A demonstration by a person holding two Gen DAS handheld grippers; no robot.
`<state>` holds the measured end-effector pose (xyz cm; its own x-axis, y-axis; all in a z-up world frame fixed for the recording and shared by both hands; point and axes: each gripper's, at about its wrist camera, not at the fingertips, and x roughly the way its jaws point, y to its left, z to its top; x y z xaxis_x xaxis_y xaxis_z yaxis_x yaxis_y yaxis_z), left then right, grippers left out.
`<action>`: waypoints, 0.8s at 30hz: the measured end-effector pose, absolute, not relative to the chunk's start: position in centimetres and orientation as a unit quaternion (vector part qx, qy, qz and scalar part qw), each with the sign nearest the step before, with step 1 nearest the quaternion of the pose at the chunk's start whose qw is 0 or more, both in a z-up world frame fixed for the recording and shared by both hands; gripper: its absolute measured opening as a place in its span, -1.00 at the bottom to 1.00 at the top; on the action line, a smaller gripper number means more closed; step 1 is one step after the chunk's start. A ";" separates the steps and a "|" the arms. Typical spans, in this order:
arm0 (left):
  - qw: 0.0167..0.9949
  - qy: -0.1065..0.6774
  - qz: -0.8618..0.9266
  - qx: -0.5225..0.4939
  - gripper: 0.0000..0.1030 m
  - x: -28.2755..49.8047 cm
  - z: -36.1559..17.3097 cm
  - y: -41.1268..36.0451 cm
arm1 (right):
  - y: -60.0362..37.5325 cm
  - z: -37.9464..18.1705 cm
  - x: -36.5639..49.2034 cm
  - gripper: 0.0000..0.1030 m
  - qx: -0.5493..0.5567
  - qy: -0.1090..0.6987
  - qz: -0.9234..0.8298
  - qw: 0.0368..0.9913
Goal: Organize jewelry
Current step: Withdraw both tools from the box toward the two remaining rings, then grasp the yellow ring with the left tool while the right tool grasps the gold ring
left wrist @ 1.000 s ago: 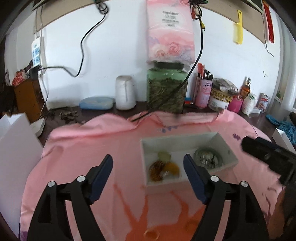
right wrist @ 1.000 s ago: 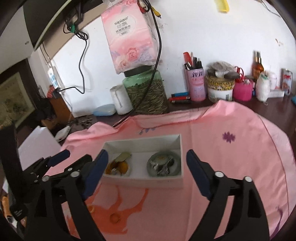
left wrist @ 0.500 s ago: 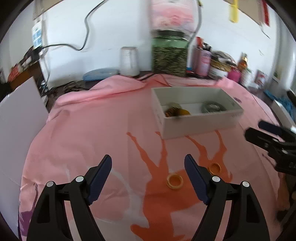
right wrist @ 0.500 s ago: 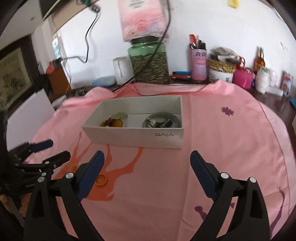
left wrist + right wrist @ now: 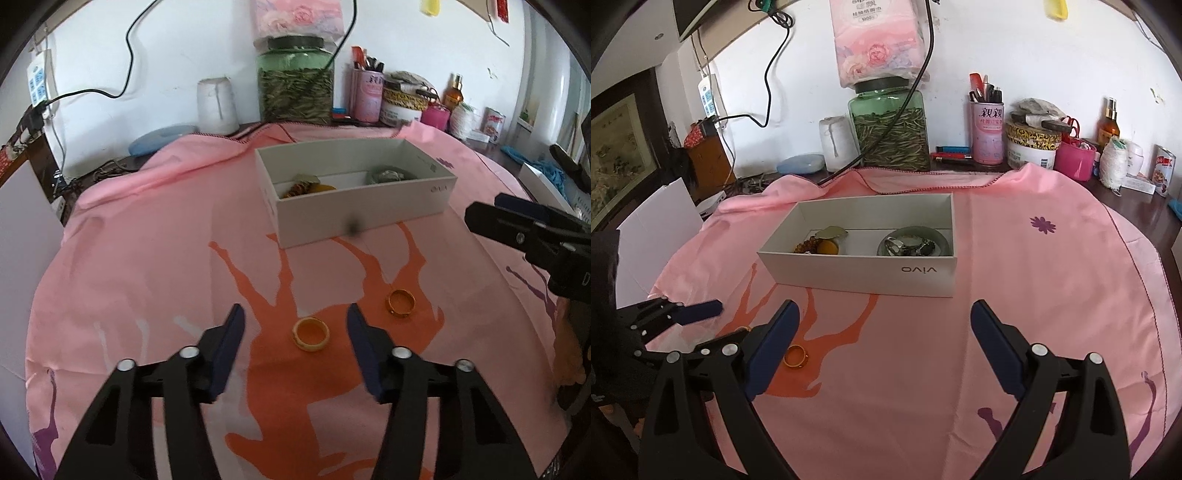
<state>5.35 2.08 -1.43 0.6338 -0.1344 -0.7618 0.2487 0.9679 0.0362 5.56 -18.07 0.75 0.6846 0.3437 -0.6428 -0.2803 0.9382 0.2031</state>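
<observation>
We hold our left gripper low over the pink cloth that covers the counter, its jaws closing, with the pale yellow ring lying between the two blue pads but not yet touched by either. Just to the right of that ring and a little farther away lies a darker gold ring, also flat on the orange pattern of the cloth.

Our right gripper hangs over bare cloth to the right, its jaws wide apart with nothing between them. From its view the gold ring sits just beside its left pad.

Beyond the rings stands the white box, open at the top. In its left part we see amber beads and a pale shell-like piece; in its right part a small green dish holds silvery jewelry.
</observation>
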 end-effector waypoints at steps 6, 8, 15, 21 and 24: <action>0.894 0.424 -0.122 0.077 -0.34 5.2 -2.0 1.5 | -17.9 0.8 5.4 0.73 0.041 0.358 0.171 0.917; 0.890 0.431 -0.124 0.076 -0.57 5.3 -2.4 1.5 | -17.9 0.8 5.4 0.73 0.042 0.359 0.170 0.917; 0.907 0.407 -0.101 0.040 -0.57 5.3 -1.0 3.2 | -17.0 0.3 5.5 0.49 0.031 0.379 0.197 0.904; 0.915 0.396 -0.079 -0.005 -0.57 5.6 0.1 5.4 | -14.0 -0.9 4.5 0.25 -0.030 0.401 0.238 0.884; 0.915 0.398 -0.071 -0.008 -0.57 5.6 0.1 5.7 | -12.3 -1.4 3.9 0.08 -0.062 0.408 0.256 0.874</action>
